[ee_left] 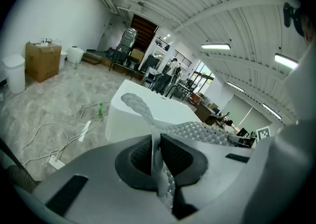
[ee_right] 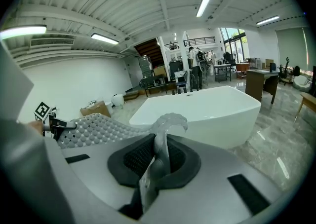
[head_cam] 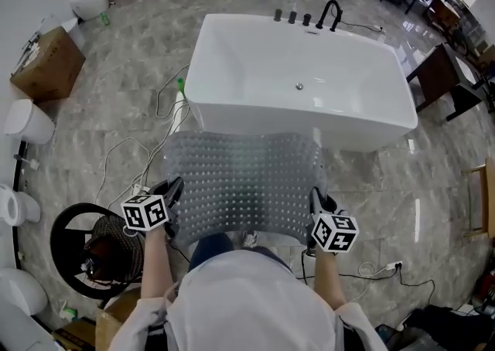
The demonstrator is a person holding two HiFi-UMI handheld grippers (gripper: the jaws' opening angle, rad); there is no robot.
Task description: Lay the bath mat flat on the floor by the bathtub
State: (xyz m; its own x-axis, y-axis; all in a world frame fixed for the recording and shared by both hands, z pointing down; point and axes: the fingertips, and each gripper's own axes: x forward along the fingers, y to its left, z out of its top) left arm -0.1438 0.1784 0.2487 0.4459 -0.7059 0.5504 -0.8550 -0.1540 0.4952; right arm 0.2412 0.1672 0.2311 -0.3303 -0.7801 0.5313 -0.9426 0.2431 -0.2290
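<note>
**Desk:** Where is the bath mat (head_cam: 244, 183) at this point?

**Operator:** It hangs in the air, stretched between my two hands. Its far edge droops toward the floor (head_cam: 433, 179) just in front of the bathtub (head_cam: 298, 79). From the head view I can't tell whether that edge touches down.

**Desk:** And the grip?

**Operator:** The left gripper (head_cam: 173, 192) has its fingers (ee_left: 138, 156) closed on the near-left corner. The right gripper (head_cam: 318, 201) is clamped on the near-right corner. In both gripper views a thin fold of mat stands pinched between the pads.

**Desk:** How do you expect it to handle?

**Operator:** Soft and limp, I'd say. It is translucent, studded all over, and it sags in the middle and curls at the held corners. I judge it light, and rubbery enough not to slide out of the pads. The corners are the right place to hold it, because keeping them wide apart holds the sheet open. If the hands come closer together, I'd expect it to fold over on itself.
</note>
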